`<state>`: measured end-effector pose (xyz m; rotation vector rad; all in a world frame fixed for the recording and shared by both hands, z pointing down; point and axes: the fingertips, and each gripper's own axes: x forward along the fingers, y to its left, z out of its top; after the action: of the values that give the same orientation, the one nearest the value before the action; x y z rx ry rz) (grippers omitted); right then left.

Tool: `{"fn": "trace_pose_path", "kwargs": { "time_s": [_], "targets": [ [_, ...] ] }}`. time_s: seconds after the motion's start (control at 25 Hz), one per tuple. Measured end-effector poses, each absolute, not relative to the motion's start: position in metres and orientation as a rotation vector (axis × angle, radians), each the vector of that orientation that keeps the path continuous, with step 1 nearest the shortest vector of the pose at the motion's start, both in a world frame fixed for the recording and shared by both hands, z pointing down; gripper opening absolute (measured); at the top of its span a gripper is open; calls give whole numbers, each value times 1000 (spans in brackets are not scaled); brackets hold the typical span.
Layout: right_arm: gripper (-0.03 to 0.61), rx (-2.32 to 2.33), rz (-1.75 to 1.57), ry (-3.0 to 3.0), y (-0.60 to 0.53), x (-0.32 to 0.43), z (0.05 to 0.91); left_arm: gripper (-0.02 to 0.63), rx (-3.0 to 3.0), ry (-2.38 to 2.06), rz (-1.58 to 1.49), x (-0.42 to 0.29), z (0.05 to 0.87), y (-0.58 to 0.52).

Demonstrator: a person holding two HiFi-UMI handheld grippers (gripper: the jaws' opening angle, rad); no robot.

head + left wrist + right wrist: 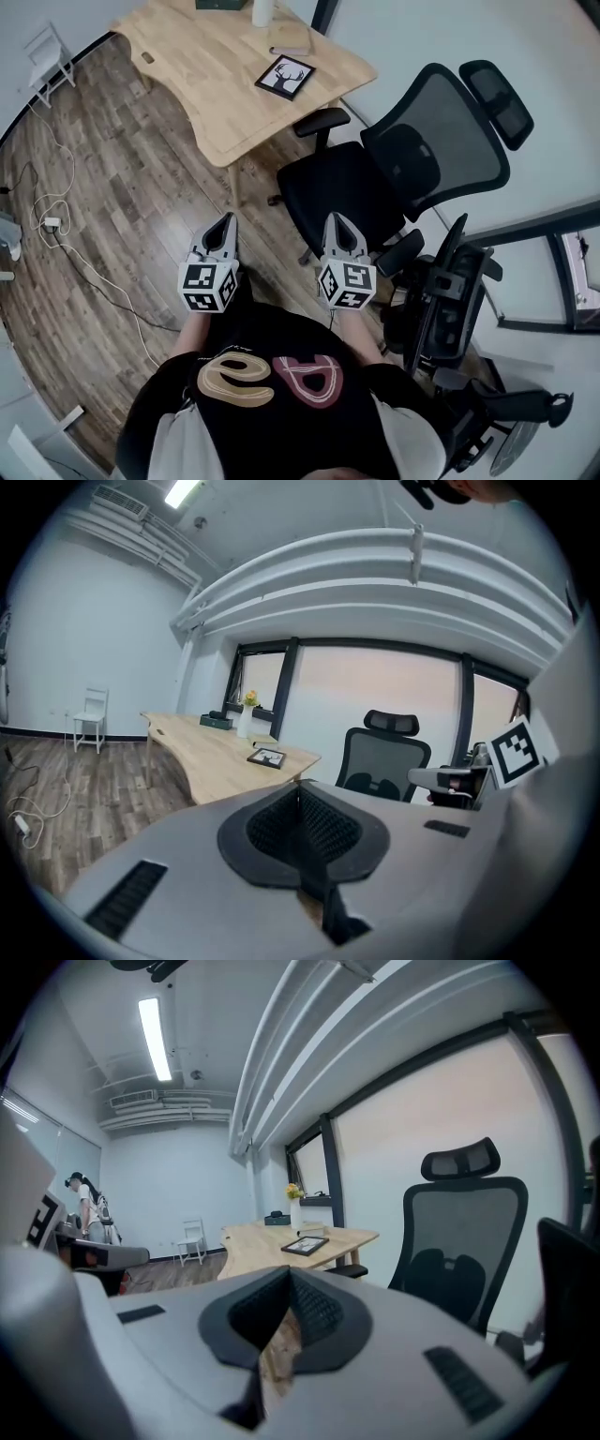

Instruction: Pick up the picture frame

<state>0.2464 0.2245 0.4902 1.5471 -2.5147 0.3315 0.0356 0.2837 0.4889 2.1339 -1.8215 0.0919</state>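
- Black shirt [272,394] of the person fills the bottom of the head view. The person stands on the wood floor [122,216], well apart from the work.
- Next in size is the pale wooden tabletop [202,70], at the top of that view. The step in hand looks like the approach, and there is ground to cover first.
- Between the person and the tabletop's near corner stands a black mesh office chair [347,187]. Going over the bare floor to its left is probably the cleaner way in, as it keeps both arms clear of the armrest.
- Both tools are held out in front of the body, pointed toward the tabletop. The left tool [225,218] is clenched with nothing between its jaws, and so is the right tool [334,221]. Whichever one reaches should be spread wide before it arrives.
- Smallest and farthest is the picture frame [285,77]. It lies flat and face up with a stag's-head print, near the tabletop edge on the chair's side.
- Since it lies flat, a low, shallow approach from that edge should let one jaw slip under the rim. Pushing it toward the white vase [262,9] behind is the risk.
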Motion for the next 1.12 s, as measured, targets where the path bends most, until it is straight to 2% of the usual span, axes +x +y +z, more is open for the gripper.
{"fn": "trace_pose_path", "kwargs": {
  "time_s": [0.6, 0.88, 1.12],
  "targets": [
    [11, 1767, 358, -2314, 75, 125, 484, 18, 2202, -1670, 146, -112, 483, 98],
    [11, 1877, 394, -2252, 35, 102, 479, 18, 2246, -1590, 179, -134, 487, 44],
    [11, 1935, 431, -2238, 8, 102, 474, 18, 2277, -1529, 208, -127, 489, 8]
  ]
}}
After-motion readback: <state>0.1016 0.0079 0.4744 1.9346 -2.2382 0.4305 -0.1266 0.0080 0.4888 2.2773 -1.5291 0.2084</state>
